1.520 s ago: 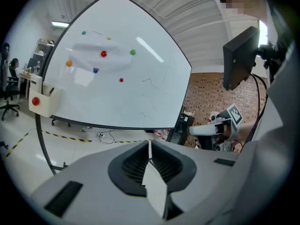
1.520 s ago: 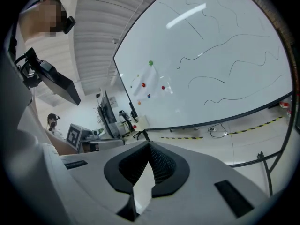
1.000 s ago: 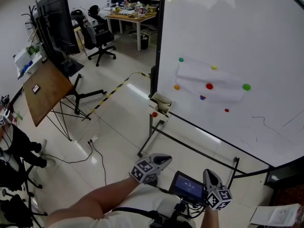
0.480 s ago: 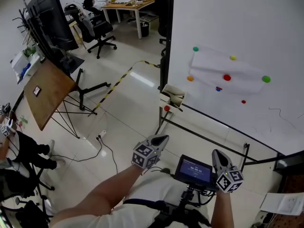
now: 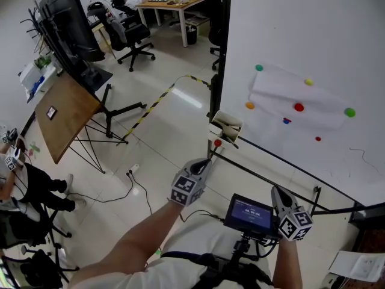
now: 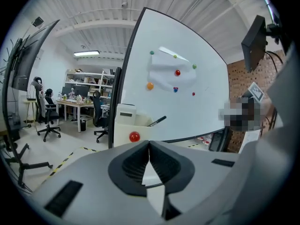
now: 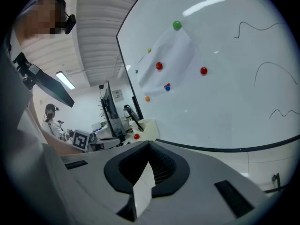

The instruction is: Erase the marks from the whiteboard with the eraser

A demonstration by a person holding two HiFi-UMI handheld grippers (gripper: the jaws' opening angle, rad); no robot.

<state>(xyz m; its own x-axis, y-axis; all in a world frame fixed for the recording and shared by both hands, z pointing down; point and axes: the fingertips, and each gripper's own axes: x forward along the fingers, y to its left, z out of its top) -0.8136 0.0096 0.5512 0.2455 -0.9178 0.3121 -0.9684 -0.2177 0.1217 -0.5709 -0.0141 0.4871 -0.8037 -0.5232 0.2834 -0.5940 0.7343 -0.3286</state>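
Observation:
The whiteboard point(image 5: 301, 35) stands ahead on the right, with a paper sheet point(image 5: 295, 95) and several coloured magnets on it. Thin black pen marks point(image 7: 255, 28) curl across its lower right part; one mark point(image 5: 363, 154) shows faintly in the head view. At its lower left corner hangs a white holder point(image 5: 227, 125) with a marker in it and a red magnet point(image 5: 218, 142) below. No eraser is plainly visible. My left gripper point(image 5: 206, 162) is shut and empty, short of the holder point(image 6: 125, 118). My right gripper point(image 5: 278, 191) is shut and empty too, pointing at the board.
A small screen point(image 5: 249, 212) sits on the rig between my arms. A tilted wooden board on a stand point(image 5: 63, 116), office chairs point(image 5: 129, 32), a desk point(image 5: 168, 5) and a floor cable point(image 5: 129, 179) lie to the left. A person point(image 5: 24, 185) sits at the far left.
Both grippers have moved forward toward the whiteboard's stand. The left one now sits closer to the white holder. The board and holder look nearer in the head view.

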